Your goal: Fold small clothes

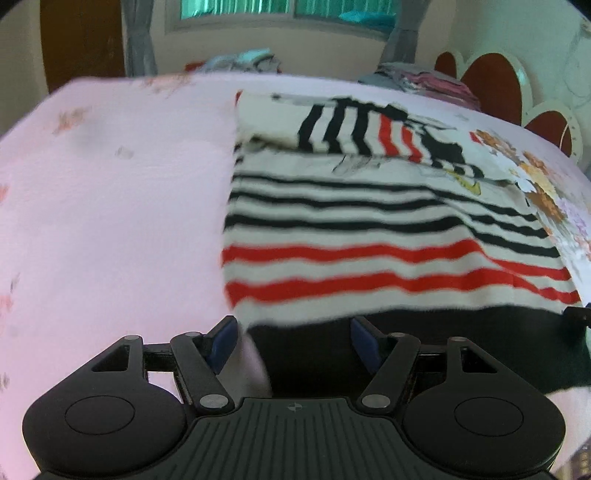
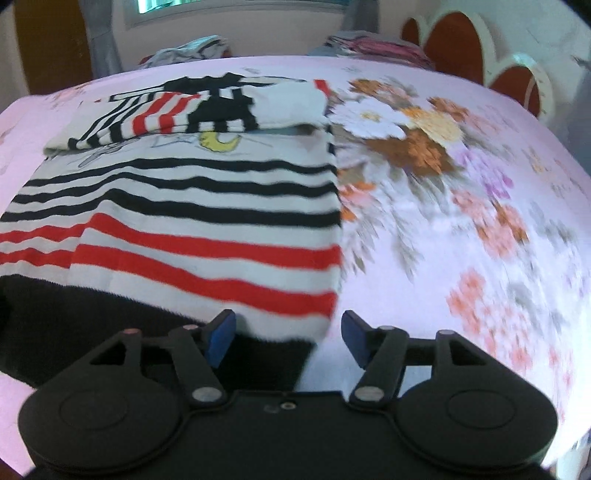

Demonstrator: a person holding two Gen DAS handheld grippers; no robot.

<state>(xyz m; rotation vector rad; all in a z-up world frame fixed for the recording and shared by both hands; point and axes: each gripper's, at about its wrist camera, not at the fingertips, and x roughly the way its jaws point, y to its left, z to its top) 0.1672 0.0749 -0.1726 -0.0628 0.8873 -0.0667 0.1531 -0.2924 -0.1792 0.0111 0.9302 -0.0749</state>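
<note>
A: Bedroom, with a pink floral bedsheet (image 1: 110, 206) across the bed, a scalloped red headboard (image 1: 491, 79) at the far right and a window (image 1: 280, 14) on the back wall.

B: And the garment?

A: Striped top (image 1: 351, 229), flat on the sheet. Cream with black and red bands, broad black hem (image 1: 424, 343) at the near edge. Long axis away from the cameras, neck end toward the window. Sleeves folded across the far part, stripes there crosswise to the body's.

B: Left gripper (image 1: 293, 341)?

A: Low over the hem's left corner. Blue pads (image 1: 221, 341) apart, cloth between them but not pinched.

B: Right gripper (image 2: 288, 336)?

A: At the hem's right corner, jaws spread, nothing clamped; one pad over the black band, the other over bare sheet.

B: Beyond the top?

A: Heaps of clothes (image 1: 243, 61) at the sheet's far edge, blurred.
</note>
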